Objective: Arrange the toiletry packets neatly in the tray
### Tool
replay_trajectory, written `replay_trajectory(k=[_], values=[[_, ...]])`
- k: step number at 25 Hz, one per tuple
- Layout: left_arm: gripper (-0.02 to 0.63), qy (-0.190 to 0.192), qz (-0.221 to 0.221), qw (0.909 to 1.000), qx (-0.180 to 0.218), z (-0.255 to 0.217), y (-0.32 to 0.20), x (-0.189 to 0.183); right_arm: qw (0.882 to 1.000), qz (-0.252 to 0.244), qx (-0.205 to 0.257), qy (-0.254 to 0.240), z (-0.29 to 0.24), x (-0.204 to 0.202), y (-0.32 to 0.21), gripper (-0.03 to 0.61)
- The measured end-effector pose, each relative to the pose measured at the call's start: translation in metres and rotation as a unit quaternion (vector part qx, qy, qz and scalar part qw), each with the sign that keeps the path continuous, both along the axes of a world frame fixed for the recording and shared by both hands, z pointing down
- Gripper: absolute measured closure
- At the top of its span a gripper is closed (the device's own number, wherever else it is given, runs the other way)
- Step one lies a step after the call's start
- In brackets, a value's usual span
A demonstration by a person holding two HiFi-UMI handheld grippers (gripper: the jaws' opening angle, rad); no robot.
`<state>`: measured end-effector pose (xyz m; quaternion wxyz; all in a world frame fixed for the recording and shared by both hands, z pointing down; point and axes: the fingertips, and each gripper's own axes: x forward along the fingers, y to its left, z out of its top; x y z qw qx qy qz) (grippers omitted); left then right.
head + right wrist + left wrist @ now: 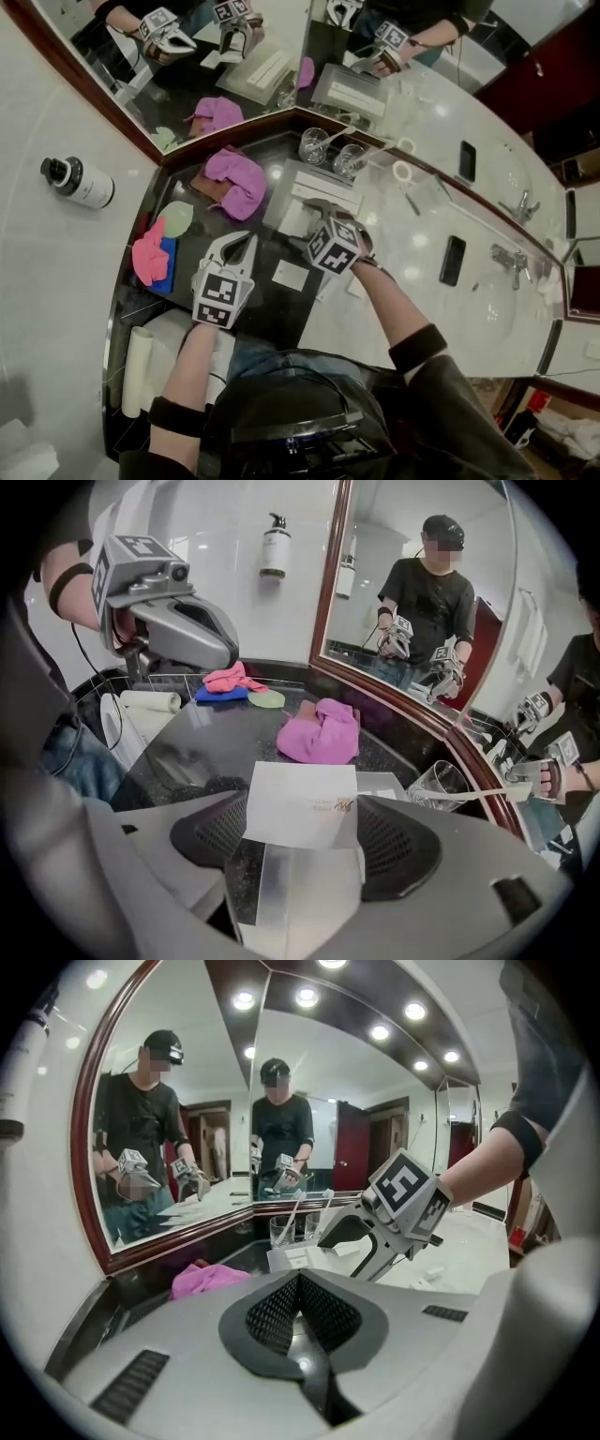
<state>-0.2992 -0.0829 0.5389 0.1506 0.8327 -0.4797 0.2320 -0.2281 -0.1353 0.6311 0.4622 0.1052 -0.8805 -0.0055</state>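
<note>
I log a black counter with the tray at its far middle and a pink towel to its left. My right gripper has its jaws clamped on a flat white toiletry packet beside the tray's near edge, which I judge ready for laying in. My left gripper, jaws together and empty, sits left and out of the way, and one loose packet lies nearer on the counter.
</note>
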Motion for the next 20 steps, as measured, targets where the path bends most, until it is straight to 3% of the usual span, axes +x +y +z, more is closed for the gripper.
replay_trajectory(k=[11, 20], values=[[0.612, 0.003, -0.033, 0.9994, -0.013, 0.015, -0.005, -0.033, 0.999, -0.01, -0.013, 0.035, 0.039, -0.014, -0.023, 0.195], [0.612, 0.005, -0.035, 0.9992, -0.018, 0.019, -0.012, -0.034, 0.999, -0.002, -0.017, 0.029, 0.043, -0.018, -0.032, 0.164]])
